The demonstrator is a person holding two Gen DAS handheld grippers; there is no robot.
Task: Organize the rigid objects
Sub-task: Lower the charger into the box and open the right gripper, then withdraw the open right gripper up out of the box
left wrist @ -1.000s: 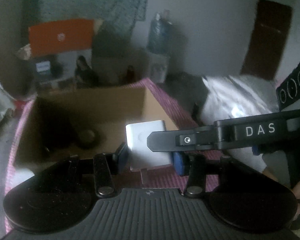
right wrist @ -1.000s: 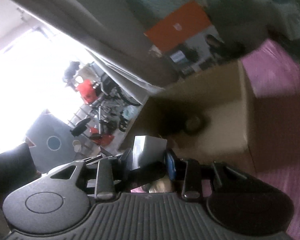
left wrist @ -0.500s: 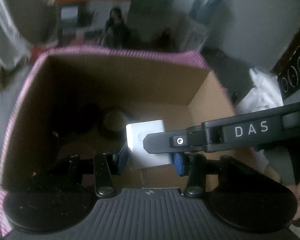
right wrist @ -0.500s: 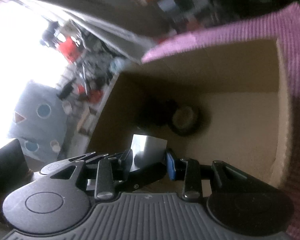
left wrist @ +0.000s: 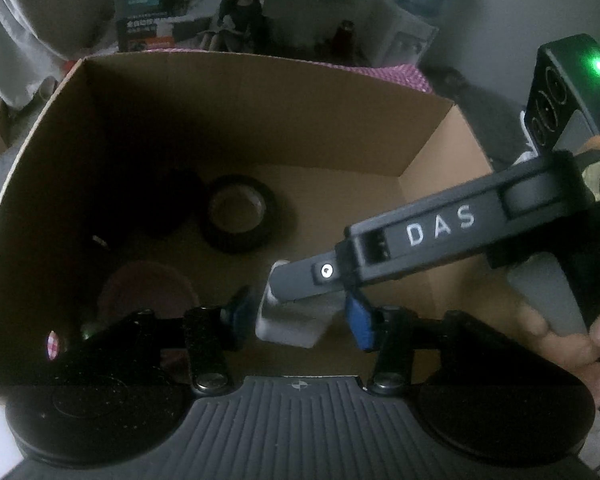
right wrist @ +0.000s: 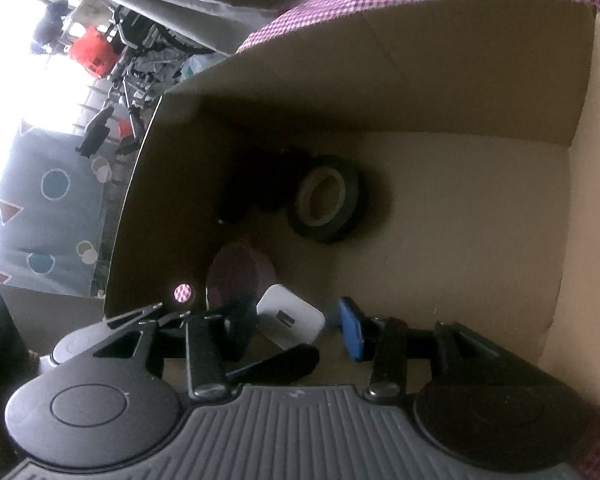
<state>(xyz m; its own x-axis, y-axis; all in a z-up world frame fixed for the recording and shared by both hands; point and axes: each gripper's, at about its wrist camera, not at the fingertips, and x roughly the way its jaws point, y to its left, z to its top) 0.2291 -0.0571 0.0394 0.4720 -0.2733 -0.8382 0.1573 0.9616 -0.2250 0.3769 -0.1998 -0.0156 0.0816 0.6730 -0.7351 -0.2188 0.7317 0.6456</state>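
Both grippers, left gripper (left wrist: 296, 320) and right gripper (right wrist: 296, 326), were opening their fingers around the small white plastic block (left wrist: 290, 322) inside the brown cardboard box (left wrist: 236, 120). Only the right view showed its dark slot.

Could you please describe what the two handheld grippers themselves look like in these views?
Both are black plastic with a ribbed grey base, two round side discs and blue finger pads. The right gripper carries white "DAS" lettering on its finger, a green indicator light and a handwritten label. No sleeves show.
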